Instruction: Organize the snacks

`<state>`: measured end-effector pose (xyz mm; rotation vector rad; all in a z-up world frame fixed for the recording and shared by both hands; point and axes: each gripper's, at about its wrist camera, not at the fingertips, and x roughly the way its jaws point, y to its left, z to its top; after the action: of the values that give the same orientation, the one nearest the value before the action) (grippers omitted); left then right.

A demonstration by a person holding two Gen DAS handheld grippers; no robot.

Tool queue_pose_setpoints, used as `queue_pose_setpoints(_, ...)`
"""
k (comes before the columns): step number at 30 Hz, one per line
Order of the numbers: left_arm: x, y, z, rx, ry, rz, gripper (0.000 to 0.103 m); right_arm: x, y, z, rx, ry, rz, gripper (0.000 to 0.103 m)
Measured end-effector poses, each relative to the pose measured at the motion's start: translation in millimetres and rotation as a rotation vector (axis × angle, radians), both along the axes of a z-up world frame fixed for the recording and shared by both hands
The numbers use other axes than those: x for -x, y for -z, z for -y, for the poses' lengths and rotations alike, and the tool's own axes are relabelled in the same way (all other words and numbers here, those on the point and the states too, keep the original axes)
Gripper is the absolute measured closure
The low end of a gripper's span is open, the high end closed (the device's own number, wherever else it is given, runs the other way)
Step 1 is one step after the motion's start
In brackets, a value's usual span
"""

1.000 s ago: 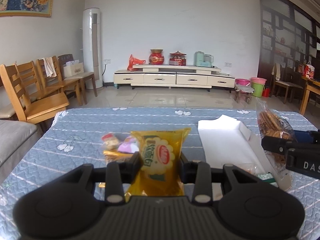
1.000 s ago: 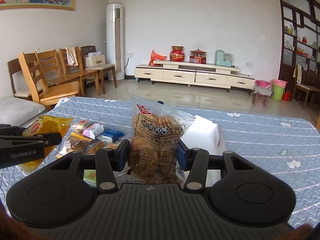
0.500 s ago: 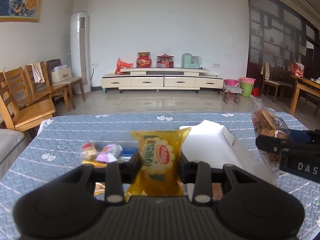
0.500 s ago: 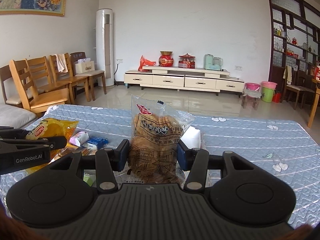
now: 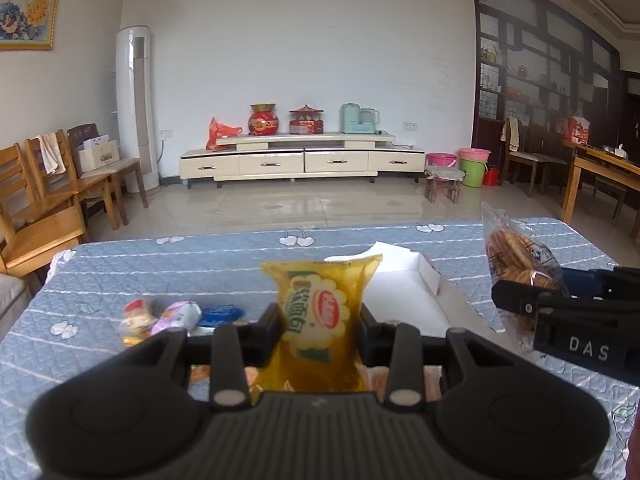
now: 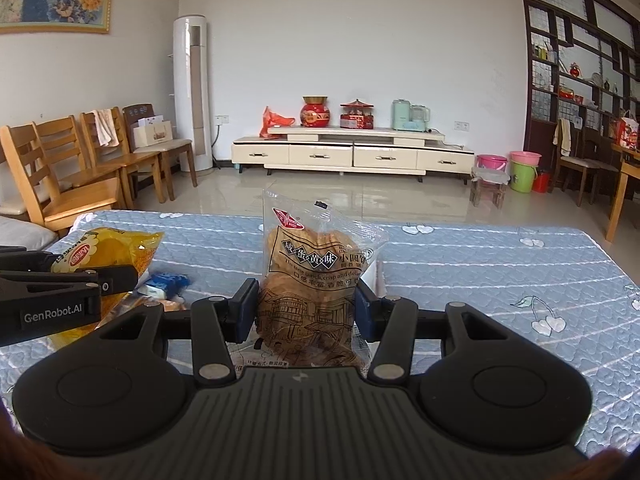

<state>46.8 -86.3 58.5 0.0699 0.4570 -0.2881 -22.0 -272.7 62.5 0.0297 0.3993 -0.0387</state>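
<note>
My left gripper (image 5: 320, 330) is shut on a yellow snack packet (image 5: 320, 312) and holds it upright above the table. My right gripper (image 6: 306, 310) is shut on a clear bag of round biscuits (image 6: 316, 284), also upright above the table. Each gripper shows in the other's view: the biscuit bag (image 5: 516, 256) at the right, the yellow packet (image 6: 108, 252) at the left. A white open box (image 5: 400, 300) lies on the table behind the yellow packet; the biscuit bag hides most of it in the right wrist view.
Several small snacks lie on the blue quilted tablecloth (image 5: 180, 264): a pink-white one (image 5: 180, 314), a blue one (image 5: 220, 314), an orange one (image 5: 136, 314). The blue one also shows in the right wrist view (image 6: 164, 282). Wooden chairs (image 6: 60, 184) stand left of the table.
Both grippers have risen and tilted up with their packets held; the table and the white box now sit lower and farther in view.
</note>
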Motion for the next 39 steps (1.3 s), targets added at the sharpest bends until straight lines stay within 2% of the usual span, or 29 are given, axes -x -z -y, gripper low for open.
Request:
queue_pose_setpoints(14, -39, -1, 35, 0.001, 0.041, -0.013, 0.066, -33, 4, 20, -0.002, 0.031, -0.031, 0.042)
queue_pose_setpoints(27, -75, 13, 53, -0.001, 0.030, -0.061, 0.066, -67, 18, 17, 0.002, 0.044, -0.083, 0.042)
queue_pose_setpoints(39, -91, 26, 67, -0.022, 0.041, -0.100, 0.066, -86, 29, 17, 0.003, 0.049, -0.133, 0.042)
